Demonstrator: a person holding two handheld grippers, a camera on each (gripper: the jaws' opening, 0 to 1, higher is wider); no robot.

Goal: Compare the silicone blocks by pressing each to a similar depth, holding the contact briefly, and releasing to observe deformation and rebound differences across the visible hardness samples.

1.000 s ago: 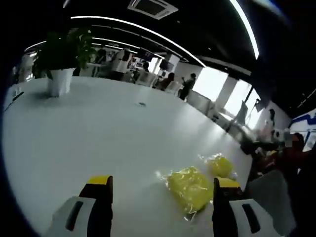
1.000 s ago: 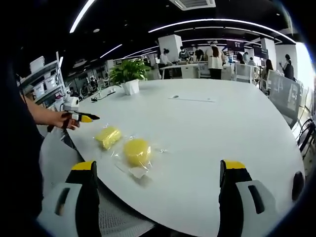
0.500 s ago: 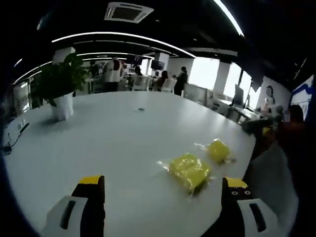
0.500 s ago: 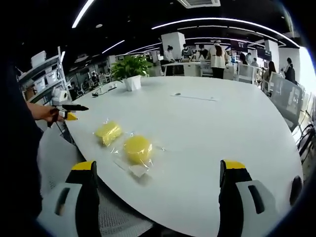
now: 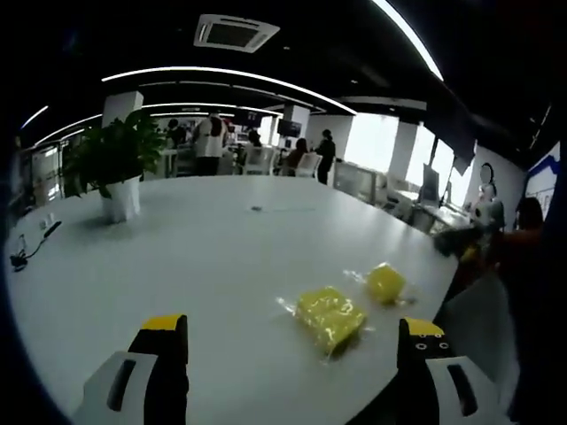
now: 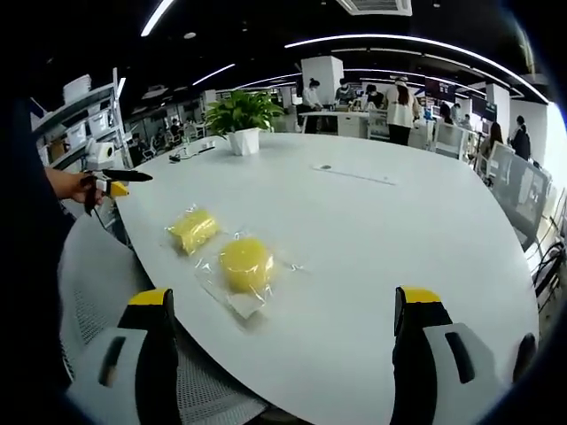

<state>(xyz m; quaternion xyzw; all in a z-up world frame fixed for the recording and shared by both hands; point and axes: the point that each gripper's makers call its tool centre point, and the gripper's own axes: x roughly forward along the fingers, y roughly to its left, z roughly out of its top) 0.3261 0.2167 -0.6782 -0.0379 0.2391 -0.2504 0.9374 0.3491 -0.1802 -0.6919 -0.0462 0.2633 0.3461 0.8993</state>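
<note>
Left gripper view: my left tool (image 5: 292,354) stands with jaws apart, holding nothing, low in the frame above the white desk (image 5: 177,248). Two bagged yellow blocks, one square (image 5: 329,316) and one round (image 5: 385,282), lie right of centre.

Right gripper view: my right tool (image 6: 288,350) is likewise spread and unladen; the round block (image 6: 245,263) and square block (image 6: 192,230) lie left of centre.

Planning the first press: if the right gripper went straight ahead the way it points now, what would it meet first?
Probably bare white table. The right gripper is open, and the round yellow block in its clear bag lies left of centre, so it might pass beside it; depth is unclear.
</note>
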